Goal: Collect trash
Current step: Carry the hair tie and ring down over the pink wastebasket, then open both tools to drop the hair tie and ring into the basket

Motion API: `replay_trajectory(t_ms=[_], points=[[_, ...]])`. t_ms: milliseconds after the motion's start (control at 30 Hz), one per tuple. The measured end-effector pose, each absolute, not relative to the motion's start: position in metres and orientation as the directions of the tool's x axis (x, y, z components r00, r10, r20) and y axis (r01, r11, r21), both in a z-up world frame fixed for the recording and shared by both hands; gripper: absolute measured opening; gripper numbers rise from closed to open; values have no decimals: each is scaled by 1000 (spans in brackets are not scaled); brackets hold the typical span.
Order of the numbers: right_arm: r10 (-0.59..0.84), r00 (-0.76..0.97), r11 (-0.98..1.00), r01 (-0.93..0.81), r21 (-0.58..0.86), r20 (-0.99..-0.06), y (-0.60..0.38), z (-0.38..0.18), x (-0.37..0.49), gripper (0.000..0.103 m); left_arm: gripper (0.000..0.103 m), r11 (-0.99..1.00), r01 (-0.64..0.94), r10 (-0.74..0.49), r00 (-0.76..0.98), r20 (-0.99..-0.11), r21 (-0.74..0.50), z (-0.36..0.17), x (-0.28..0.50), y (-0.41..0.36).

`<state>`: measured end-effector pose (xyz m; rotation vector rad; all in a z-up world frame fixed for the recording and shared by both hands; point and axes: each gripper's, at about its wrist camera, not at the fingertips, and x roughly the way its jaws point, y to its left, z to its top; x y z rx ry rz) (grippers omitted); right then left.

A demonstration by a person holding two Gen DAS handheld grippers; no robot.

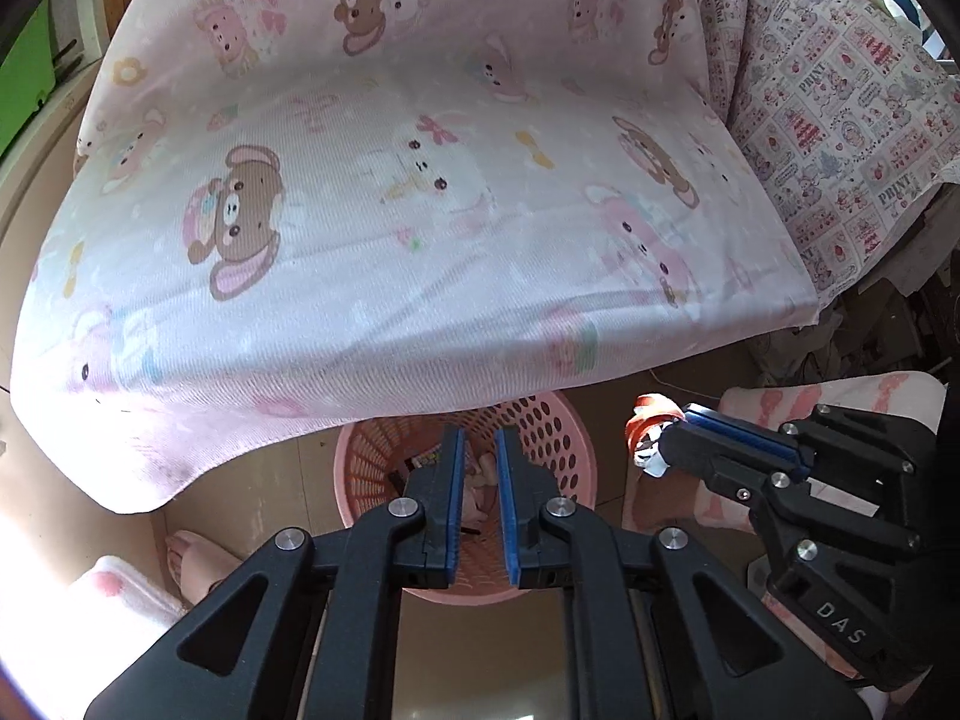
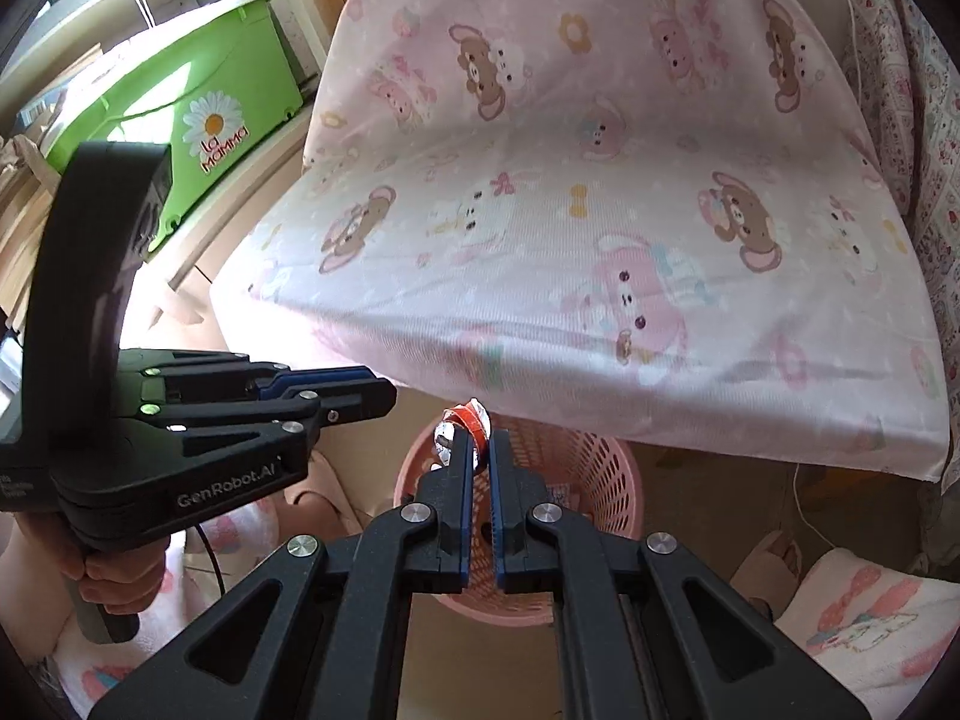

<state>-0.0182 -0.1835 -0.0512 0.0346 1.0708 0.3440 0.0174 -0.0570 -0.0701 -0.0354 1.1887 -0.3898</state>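
You're at the drop step. Right gripper (image 2: 478, 450) is clamped on a crumpled red-and-silver wrapper (image 2: 465, 420), which sticks out past the fingertips and hangs above the pink perforated basket (image 2: 600, 480), near its rim. From the left wrist view the wrapper (image 1: 648, 432) sits to the right of the basket (image 1: 558, 420), not clearly over the opening, so treat alignment as unconfirmed; fisheye makes this hard to call.

Left gripper (image 1: 480, 444) has its jaws nearly together with nothing between the pads. It points down into the basket, where some pale scraps already lie; I can't identify them.

Basket stands on the floor, partly tucked under the front edge of the seat cushion (image 1: 390, 210) with the bear-print cover. That overhang blocks the far side of the opening.

Next move, as I read it:
- bring the right gripper over the basket centre, staying clear of the cushion edge
- lower a bit so the light wrapper doesn't drift outside
- then open the jaws

Keep the left gripper out of the drop path. Risk: foil clings to a pad on release.
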Motion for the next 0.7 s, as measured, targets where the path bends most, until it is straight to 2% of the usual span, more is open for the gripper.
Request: replay_trajectory(t_ms=[267,700], points=[[255,385,959,-216,182,-887,-187,-79,-13,6,8,949,253,-259,276,-926,-189,-95,18,-60],[324,237,946,-75,315,-916,-200,-141,2,6,8,967,205,-189,164,-968,-154,-148,27,-56]])
